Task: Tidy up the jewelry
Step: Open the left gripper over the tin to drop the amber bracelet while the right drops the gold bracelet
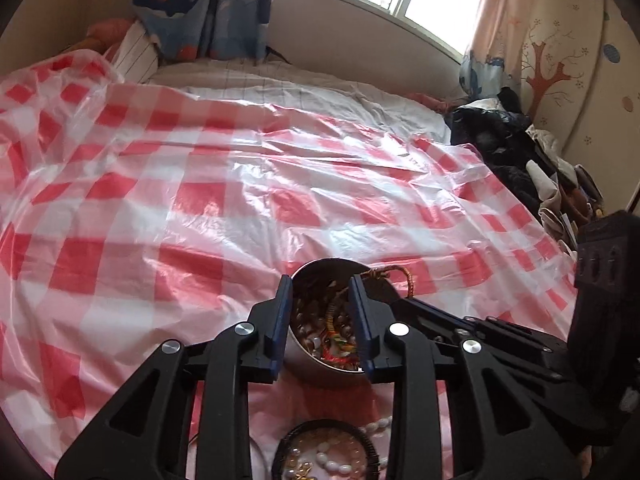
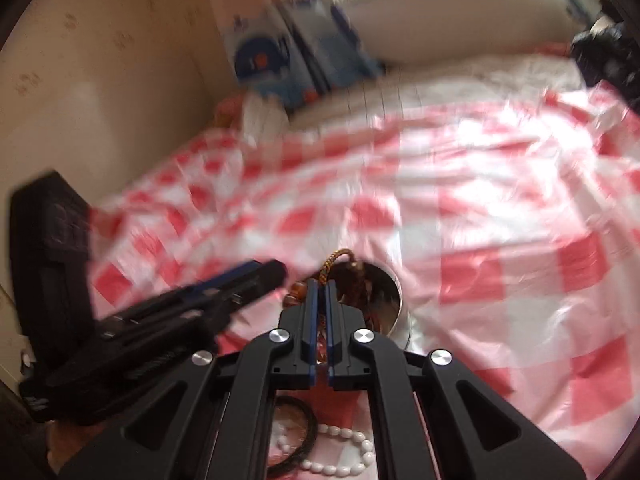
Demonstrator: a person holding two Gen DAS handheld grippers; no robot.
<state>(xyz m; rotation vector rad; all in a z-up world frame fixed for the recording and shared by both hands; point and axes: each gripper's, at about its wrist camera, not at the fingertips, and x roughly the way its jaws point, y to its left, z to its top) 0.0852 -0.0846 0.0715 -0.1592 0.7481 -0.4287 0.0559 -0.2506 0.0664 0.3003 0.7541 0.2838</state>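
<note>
A steel bowl (image 1: 320, 369) heaped with beads and bracelets sits on a red-and-white checked plastic sheet (image 1: 200, 200) spread over a bed. My left gripper (image 1: 322, 284) is open above the bowl, one finger by its left rim and the other over its contents, pressing on nothing. My right gripper (image 2: 322, 286) is shut on a brown braided cord bracelet (image 2: 334, 261), which loops up out of the bowl (image 2: 394, 300). In the left wrist view the same cord (image 1: 400, 273) runs to the right gripper (image 1: 402, 302). The right wrist view is blurred; the left gripper (image 2: 276, 272) appears at its left.
Near me lie a white pearl strand (image 2: 340, 438), a black bangle (image 2: 308, 426) and a black-rimmed round dish of beads (image 1: 324, 454). A pile of dark clothes (image 1: 500, 148) lines the bed's right side. Pillows, whale-print curtains (image 1: 200, 4) and a window are at the far end.
</note>
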